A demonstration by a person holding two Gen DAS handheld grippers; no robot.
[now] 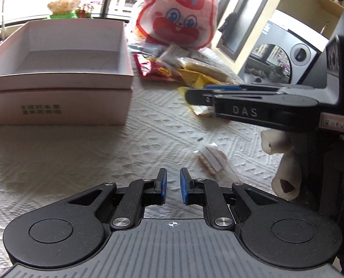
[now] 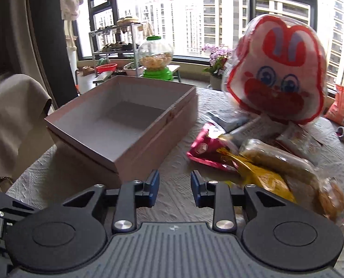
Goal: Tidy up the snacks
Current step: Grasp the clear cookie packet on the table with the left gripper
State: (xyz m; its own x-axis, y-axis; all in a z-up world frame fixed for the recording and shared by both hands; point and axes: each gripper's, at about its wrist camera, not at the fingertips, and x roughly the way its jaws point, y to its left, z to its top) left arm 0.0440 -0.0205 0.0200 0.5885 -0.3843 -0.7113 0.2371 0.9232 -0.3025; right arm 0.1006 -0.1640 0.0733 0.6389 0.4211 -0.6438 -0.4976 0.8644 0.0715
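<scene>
An open, empty pink cardboard box (image 1: 56,78) (image 2: 116,125) sits on the white quilted tablecloth. Right of it lies a pile of snack packets: a red packet (image 1: 155,69) (image 2: 204,148), a yellow packet (image 1: 195,81) (image 2: 262,176), a clear-wrapped brown bread roll (image 1: 209,69) (image 2: 285,162) and a big rabbit-face bag (image 1: 178,16) (image 2: 278,74) standing behind. A small clear-wrapped biscuit (image 1: 212,162) lies alone near my left gripper (image 1: 173,185), which is open a little and empty. My right gripper (image 2: 175,187) is open and empty, low over the cloth between box and pile; its side shows in the left wrist view (image 1: 199,95).
A green candy dispenser (image 2: 156,58) stands beyond the box by the window. A cloth-draped chair (image 2: 12,120) is at the left. An orange packet (image 2: 339,104) lies at the far right. A washing machine (image 1: 276,55) stands beyond the table.
</scene>
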